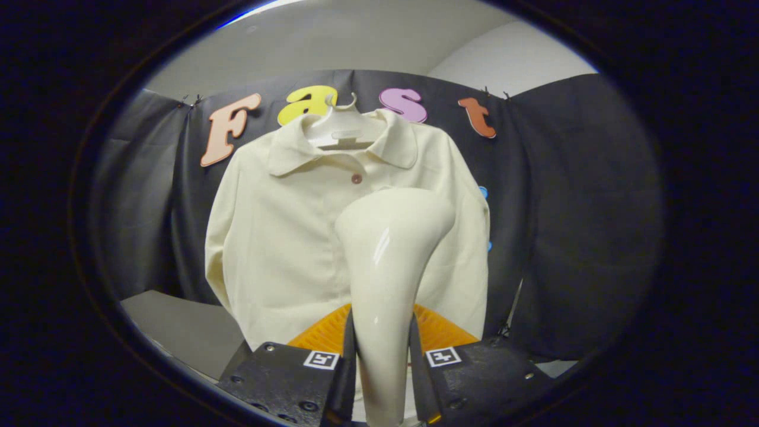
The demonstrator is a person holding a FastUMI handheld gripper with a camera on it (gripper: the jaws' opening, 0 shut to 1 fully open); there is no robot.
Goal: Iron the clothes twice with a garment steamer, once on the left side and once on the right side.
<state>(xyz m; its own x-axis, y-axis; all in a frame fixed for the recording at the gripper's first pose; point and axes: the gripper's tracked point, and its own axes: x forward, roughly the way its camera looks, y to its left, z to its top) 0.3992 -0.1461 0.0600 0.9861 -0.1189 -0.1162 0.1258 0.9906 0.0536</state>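
Both fingers [350,356] pressed against the sides of the garment steamer [388,261], one on each flank of its narrow handle, so the gripper [382,362] was clamped on it. Each finger carried a small square marker with a black-and-white pattern on its upper face, and the plates behind them looked matte with round screw heads.

That steamer was smooth, glossy cream plastic with a bright streak of reflected light down its neck. It rose slim from between the fingers and flared into a broad, rounded head tilted towards the shirt [296,237]. Behind the handle, a ribbed orange piece [436,332] showed on either side.

Beyond the fingers hung the shirt, pale cream, of a soft matte weave, with a flat collar and a small brown button [356,178] at the neck. It hung from a white plastic hanger [341,127] against dark, creased cloth. The steamer head overlapped the shirt's front just beside the placket; whether it touched the fabric could not be told.
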